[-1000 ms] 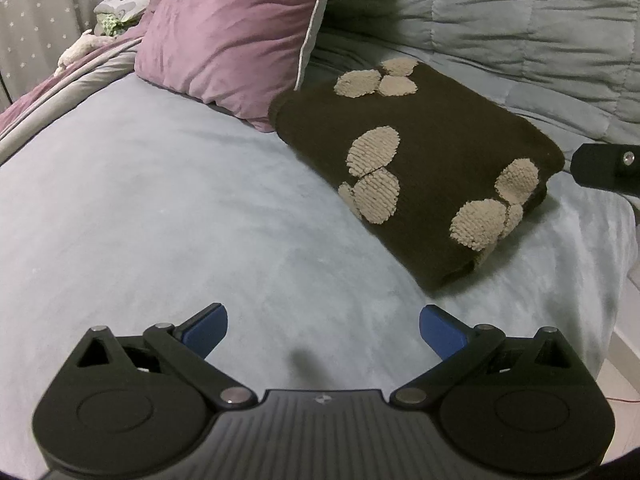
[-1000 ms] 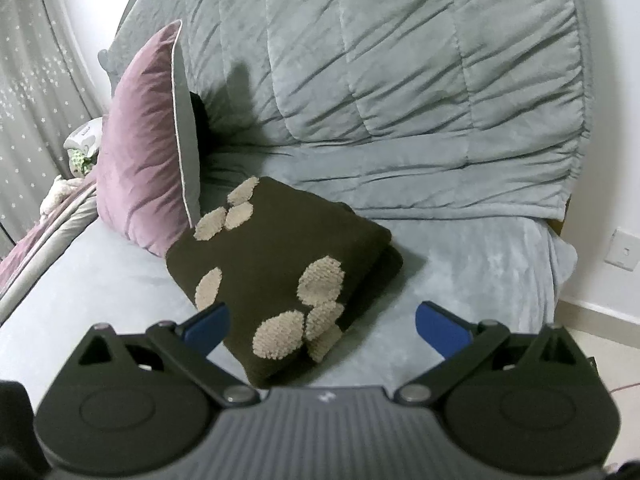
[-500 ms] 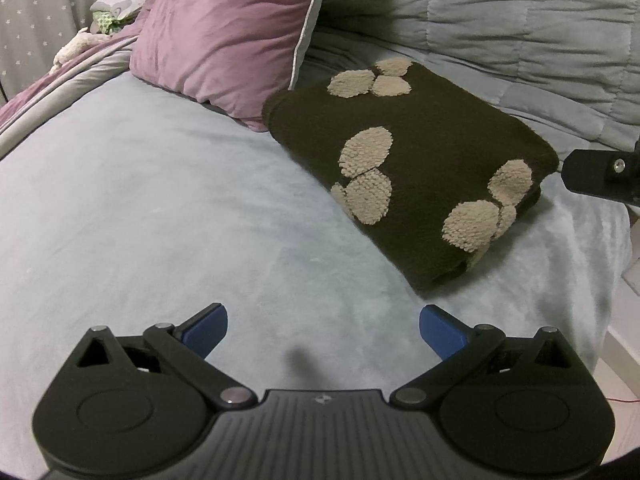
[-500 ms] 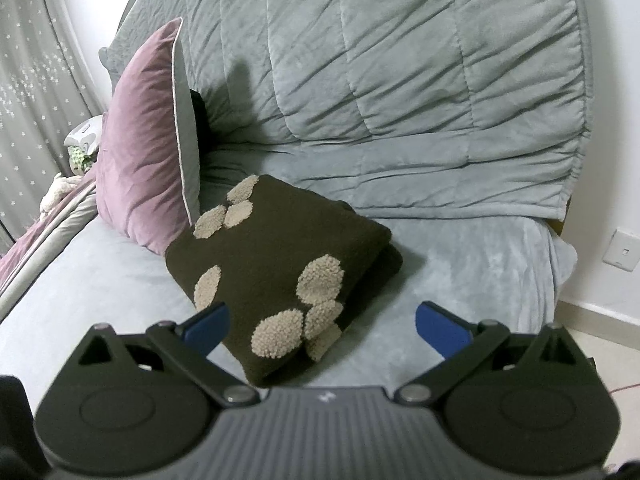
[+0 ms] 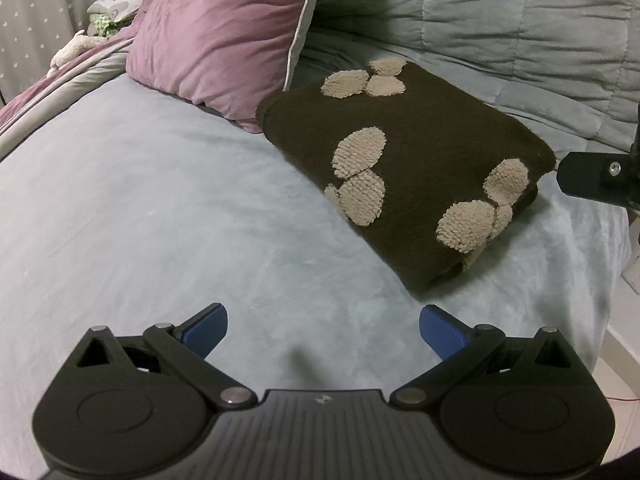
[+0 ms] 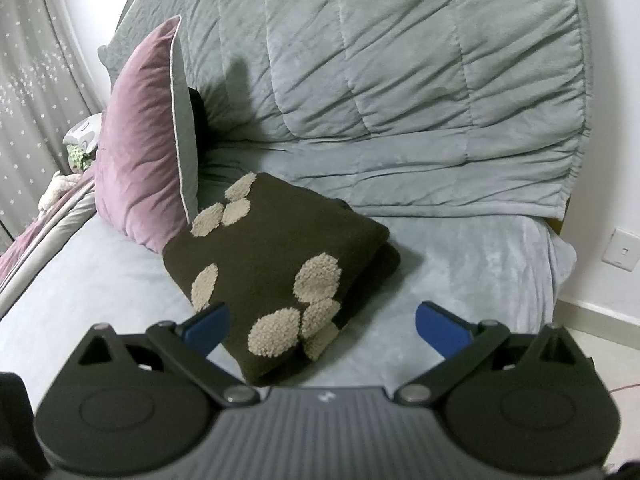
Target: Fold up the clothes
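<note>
Bed with pale blue sheet, grey quilt, mauve pillow; folded brown sweater lies beside pillow. Both grippers, left and right, jaws spread, empty. No readable writing.

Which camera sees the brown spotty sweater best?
The left wrist view: the folded brown sweater lies whole and unblocked on the bed. In the right wrist view, the right gripper with its open jaws hides the sweater's near corner.
</note>
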Demonstrator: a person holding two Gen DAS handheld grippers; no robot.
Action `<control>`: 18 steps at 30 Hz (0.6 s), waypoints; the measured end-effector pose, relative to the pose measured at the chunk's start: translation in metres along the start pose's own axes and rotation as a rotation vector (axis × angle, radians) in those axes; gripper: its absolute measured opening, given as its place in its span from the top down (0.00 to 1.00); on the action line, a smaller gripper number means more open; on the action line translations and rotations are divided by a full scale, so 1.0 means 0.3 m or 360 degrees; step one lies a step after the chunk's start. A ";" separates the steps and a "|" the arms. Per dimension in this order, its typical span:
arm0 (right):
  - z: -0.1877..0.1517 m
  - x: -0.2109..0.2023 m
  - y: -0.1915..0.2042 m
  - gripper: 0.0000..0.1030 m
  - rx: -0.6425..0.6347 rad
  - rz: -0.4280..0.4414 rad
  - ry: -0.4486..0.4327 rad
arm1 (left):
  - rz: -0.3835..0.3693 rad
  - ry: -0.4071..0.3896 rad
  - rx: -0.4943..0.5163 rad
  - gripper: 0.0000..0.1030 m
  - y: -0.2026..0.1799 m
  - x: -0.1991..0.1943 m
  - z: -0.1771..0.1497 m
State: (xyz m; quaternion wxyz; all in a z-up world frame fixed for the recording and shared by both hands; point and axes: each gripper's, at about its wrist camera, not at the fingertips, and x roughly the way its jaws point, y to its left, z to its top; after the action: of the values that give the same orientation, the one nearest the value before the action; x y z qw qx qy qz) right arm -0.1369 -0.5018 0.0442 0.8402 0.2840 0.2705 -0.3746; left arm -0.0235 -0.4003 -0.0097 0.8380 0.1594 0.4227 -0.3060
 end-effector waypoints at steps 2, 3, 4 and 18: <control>-0.001 0.002 -0.001 0.00 0.0002 -0.0001 0.0005 | 0.0000 -0.0003 0.0002 0.00 -0.002 -0.001 -0.002; -0.001 0.003 0.000 0.00 0.0003 -0.0001 0.0005 | -0.0002 -0.0003 0.0002 0.00 -0.002 -0.002 -0.003; -0.001 0.004 0.001 0.00 0.0003 -0.0002 0.0006 | -0.0005 -0.0003 0.0001 0.00 -0.002 -0.002 -0.004; 0.038 -0.083 -0.020 0.00 -0.0050 0.0159 -0.0041 | 0.0016 -0.0007 -0.0034 0.00 0.055 -0.156 -0.068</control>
State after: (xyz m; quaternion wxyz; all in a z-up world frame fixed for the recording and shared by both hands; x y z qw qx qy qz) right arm -0.1532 -0.5011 0.0672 0.8655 0.2791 0.2511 -0.3316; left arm -0.0466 -0.3593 0.0162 0.8422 0.1519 0.4232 -0.2975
